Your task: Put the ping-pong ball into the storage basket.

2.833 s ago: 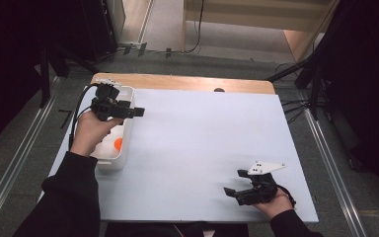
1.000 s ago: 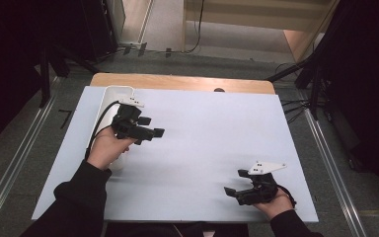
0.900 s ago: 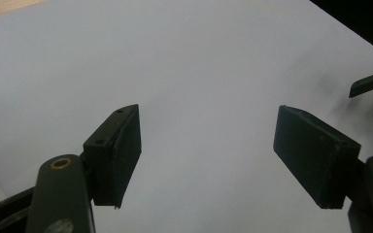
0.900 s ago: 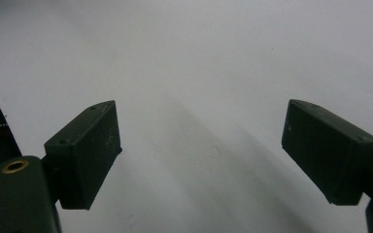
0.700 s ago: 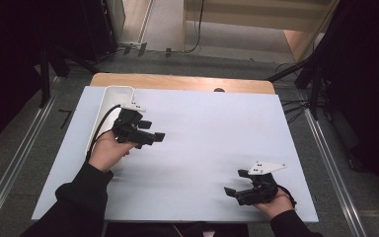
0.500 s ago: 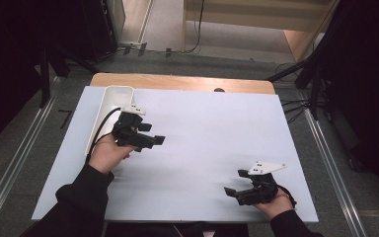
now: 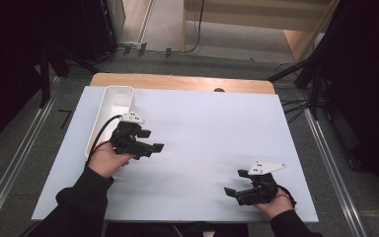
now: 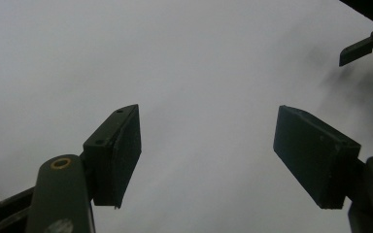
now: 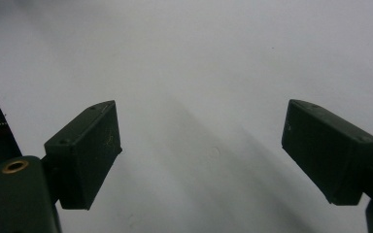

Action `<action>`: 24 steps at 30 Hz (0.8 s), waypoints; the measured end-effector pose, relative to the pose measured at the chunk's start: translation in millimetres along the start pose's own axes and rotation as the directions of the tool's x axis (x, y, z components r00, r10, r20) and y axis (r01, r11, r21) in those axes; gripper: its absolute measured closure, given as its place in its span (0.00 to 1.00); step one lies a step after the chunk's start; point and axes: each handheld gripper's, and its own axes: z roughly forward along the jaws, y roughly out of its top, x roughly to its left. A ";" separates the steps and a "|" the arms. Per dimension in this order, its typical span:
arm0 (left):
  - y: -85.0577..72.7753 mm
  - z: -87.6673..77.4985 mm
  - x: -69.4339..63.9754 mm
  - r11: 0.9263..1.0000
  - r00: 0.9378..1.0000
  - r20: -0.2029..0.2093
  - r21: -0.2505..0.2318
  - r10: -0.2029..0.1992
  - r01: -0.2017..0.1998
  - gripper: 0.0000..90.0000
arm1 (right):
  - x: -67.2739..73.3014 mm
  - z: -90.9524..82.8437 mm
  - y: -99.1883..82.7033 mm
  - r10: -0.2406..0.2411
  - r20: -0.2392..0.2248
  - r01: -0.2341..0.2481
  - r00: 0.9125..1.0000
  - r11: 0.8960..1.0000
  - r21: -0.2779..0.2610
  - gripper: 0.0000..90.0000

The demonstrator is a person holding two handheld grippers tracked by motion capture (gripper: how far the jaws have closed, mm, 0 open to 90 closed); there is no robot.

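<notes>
My left gripper (image 7: pixel 153 140) hangs over the white table (image 7: pixel 212 133), just right of the near end of a white tray (image 7: pixel 117 100). Its jaws point right and stand open with nothing between them, as the left gripper view shows (image 8: pixel 206 155). My right gripper (image 7: pixel 233 193) rests near the table's front right edge, pointing left. It is open and empty as well (image 9: pixel 201 150), and its jaw tip shows far off in the left gripper view (image 8: pixel 364 46). A bit of orange (image 7: pixel 111 143) peeks out at the tray's near end, mostly hidden by the left hand.
The long tray lies along the table's left side, its far half showing bare white inside. A wooden strip (image 7: pixel 177 81) borders the far edge of the table. Dark stands and cables surround the table on the floor.
The left gripper has drifted from beside the tray's middle toward the person and slightly lower over the table. Its jaws stay equally wide. The right gripper has not moved.
</notes>
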 end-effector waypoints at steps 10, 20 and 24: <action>-11.4 4.1 -5.8 0.999 0.999 0.009 0.006 0.032 -0.032 0.29 | -0.2 0.2 0.0 -0.003 -0.001 0.003 1.000 1.000 0.002 0.14; -21.0 7.4 -12.7 0.998 0.998 0.027 0.006 0.064 -0.065 0.29 | -0.1 0.3 -0.1 -0.002 -0.002 0.002 1.000 1.000 0.003 0.14; -24.6 9.1 -15.3 0.996 0.996 0.032 0.011 0.087 -0.087 0.29 | -0.1 0.2 -0.1 -0.002 -0.001 0.002 1.000 1.000 0.003 0.14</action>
